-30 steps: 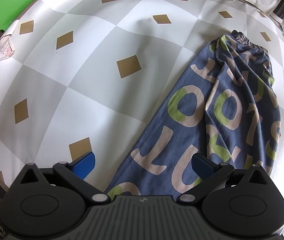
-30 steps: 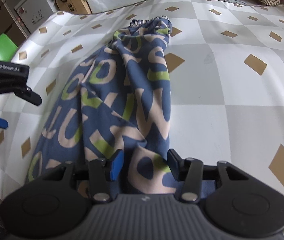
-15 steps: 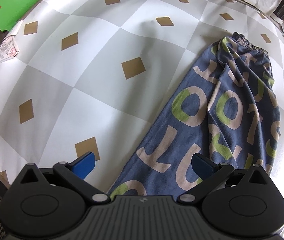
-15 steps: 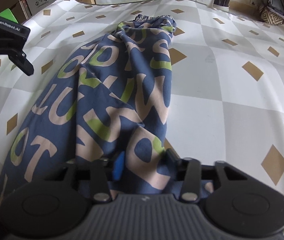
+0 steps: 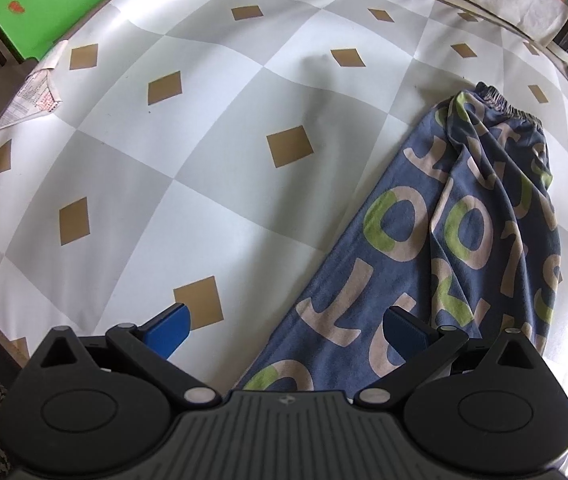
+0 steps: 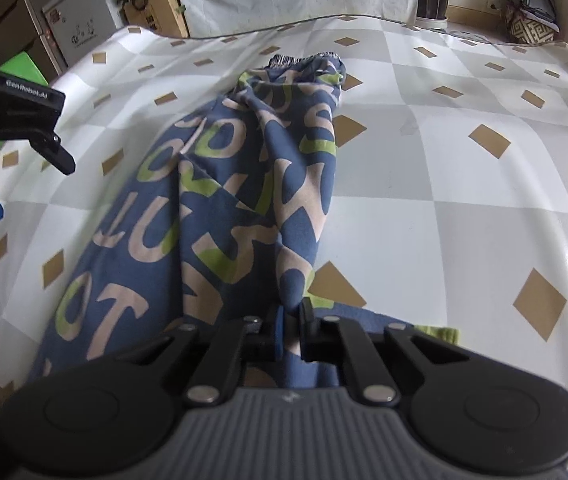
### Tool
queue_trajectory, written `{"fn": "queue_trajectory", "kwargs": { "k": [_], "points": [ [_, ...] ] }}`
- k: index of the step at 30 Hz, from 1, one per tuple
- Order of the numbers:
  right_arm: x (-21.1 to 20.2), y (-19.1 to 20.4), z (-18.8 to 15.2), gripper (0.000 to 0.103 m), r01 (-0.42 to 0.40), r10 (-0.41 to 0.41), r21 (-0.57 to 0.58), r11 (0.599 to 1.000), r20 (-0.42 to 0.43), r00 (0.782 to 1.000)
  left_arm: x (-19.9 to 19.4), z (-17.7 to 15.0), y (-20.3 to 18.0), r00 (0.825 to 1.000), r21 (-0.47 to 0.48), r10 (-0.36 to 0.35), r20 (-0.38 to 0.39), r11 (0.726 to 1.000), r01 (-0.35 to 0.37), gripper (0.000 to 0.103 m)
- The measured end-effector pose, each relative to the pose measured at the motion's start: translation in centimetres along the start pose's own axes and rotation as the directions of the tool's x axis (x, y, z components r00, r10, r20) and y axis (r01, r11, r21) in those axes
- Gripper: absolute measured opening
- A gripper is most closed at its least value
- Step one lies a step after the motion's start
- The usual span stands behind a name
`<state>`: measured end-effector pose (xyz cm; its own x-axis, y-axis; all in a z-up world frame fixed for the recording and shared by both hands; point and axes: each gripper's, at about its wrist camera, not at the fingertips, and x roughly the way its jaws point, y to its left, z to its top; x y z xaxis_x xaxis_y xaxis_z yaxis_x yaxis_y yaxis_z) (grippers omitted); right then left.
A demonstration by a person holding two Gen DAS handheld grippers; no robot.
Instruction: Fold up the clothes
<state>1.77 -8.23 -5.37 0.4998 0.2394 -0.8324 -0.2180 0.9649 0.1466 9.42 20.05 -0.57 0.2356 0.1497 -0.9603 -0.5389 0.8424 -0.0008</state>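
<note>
Blue trousers (image 5: 456, 240) printed with beige and green letters lie lengthwise on the checked tablecloth (image 5: 204, 160), elastic waistband (image 5: 508, 106) at the far end. My left gripper (image 5: 288, 330) is open above the near left hem, its right pad over the cloth. In the right wrist view the trousers (image 6: 220, 184) run away from me. My right gripper (image 6: 291, 320) is shut on the near right hem and lifts a fold of it. The left gripper (image 6: 12, 128) shows at the left edge there.
A green board (image 5: 56, 0) and a printed paper (image 5: 32, 98) sit past the table's far left edge. Beyond the table stand a white cabinet (image 6: 80, 32), a cardboard box with a plant (image 6: 152, 12) and a woven basket (image 6: 530, 26).
My right gripper has closed on the trouser hem and raised it. My left gripper stays open and has drifted slightly over the left hem.
</note>
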Motion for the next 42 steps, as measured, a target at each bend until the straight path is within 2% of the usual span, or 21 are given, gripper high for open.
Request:
{"fn": "queue_trajectory", "kwargs": {
  "k": [7, 10, 12, 15, 26, 29, 33, 38, 42],
  "points": [
    [-1.4, 0.1, -0.4, 0.007, 0.012, -0.012, -0.003, 1.0, 0.017, 1.0, -0.1, -0.2, 0.6, 1.0, -0.017, -0.007, -0.007, 1.0, 0.007, 0.103],
    [-1.5, 0.3, -0.5, 0.011, 0.005, -0.005, -0.02, 1.0, 0.012, 1.0, -0.1, -0.4, 0.7, 1.0, -0.018, -0.007, -0.008, 1.0, 0.007, 0.103],
    [-1.2, 0.2, -0.1, 0.025, 0.014, -0.013, -0.029, 0.999, 0.03, 0.999, -0.1, -0.4, 0.7, 1.0, -0.021, -0.011, -0.014, 1.0, 0.011, 0.103],
    [-0.7, 0.1, 0.7, 0.035, 0.021, -0.019, -0.063, 0.998, 0.044, 0.999, -0.1, -0.4, 0.7, 1.0, -0.019, -0.007, -0.013, 1.0, 0.007, 0.103],
    [2.1, 0.8, 2.3, 0.036, -0.006, 0.009, -0.201, 0.98, 0.011, 1.0, 0.1, -0.4, 0.0, 1.0, 0.0, -0.013, -0.017, 1.0, 0.013, 0.103],
    [2.6, 1.0, 2.2, 0.036, -0.023, 0.022, -0.219, 0.975, -0.007, 1.0, 0.1, -0.3, 0.1, 1.0, -0.007, -0.01, -0.019, 1.0, 0.01, 0.103],
    [2.8, 1.2, 1.9, 0.018, -0.029, 0.023, -0.227, 0.973, -0.028, 0.999, 0.2, -0.4, 0.1, 1.0, -0.007, -0.014, -0.023, 1.0, 0.013, 0.103],
    [2.3, 1.5, 1.7, 0.005, -0.012, 0.009, -0.249, 0.968, -0.015, 1.0, 0.1, -0.5, 0.0, 1.0, 0.0, -0.015, -0.023, 1.0, 0.015, 0.103],
    [1.8, 1.7, 1.8, 0.003, -0.014, 0.012, -0.246, 0.969, -0.009, 1.0, 0.0, -0.3, 0.3, 0.999, -0.012, -0.021, -0.024, 1.0, 0.021, 0.103]
  ]
}}
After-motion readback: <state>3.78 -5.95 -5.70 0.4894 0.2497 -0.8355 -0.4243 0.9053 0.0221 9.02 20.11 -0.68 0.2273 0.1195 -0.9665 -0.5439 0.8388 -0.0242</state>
